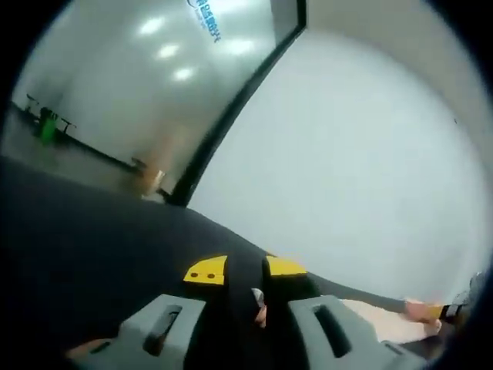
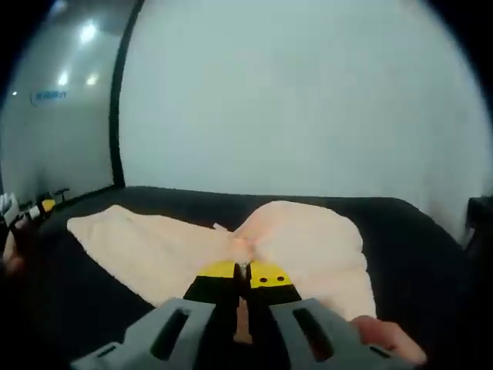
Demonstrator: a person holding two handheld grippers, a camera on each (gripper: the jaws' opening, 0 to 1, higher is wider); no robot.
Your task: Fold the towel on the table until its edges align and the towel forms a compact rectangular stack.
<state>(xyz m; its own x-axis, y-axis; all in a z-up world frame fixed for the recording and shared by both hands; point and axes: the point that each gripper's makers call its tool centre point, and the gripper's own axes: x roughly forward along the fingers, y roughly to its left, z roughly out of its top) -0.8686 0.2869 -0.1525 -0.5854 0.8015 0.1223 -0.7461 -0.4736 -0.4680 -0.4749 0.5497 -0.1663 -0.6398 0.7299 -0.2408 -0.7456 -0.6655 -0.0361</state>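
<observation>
Left gripper view: the towel [image 1: 377, 320] is a pale sliver at the lower right, most of it hidden behind the left gripper [image 1: 245, 271] and cut off by the picture's edge. Something pale sits pinched between the jaws, too blurred to name. The other gripper [image 1: 443, 311] pokes in at the right edge, too small to read its jaws. Blue lettering [image 1: 204, 15] on the glass wall is unreadable.

Right gripper view: the right gripper [image 2: 243, 271] covers the towel's near edge, so the pinched corner is out of sight. At the left edge small objects [image 2: 31, 210] blur together. A hand [image 2: 389, 338] is cut off at the bottom.
</observation>
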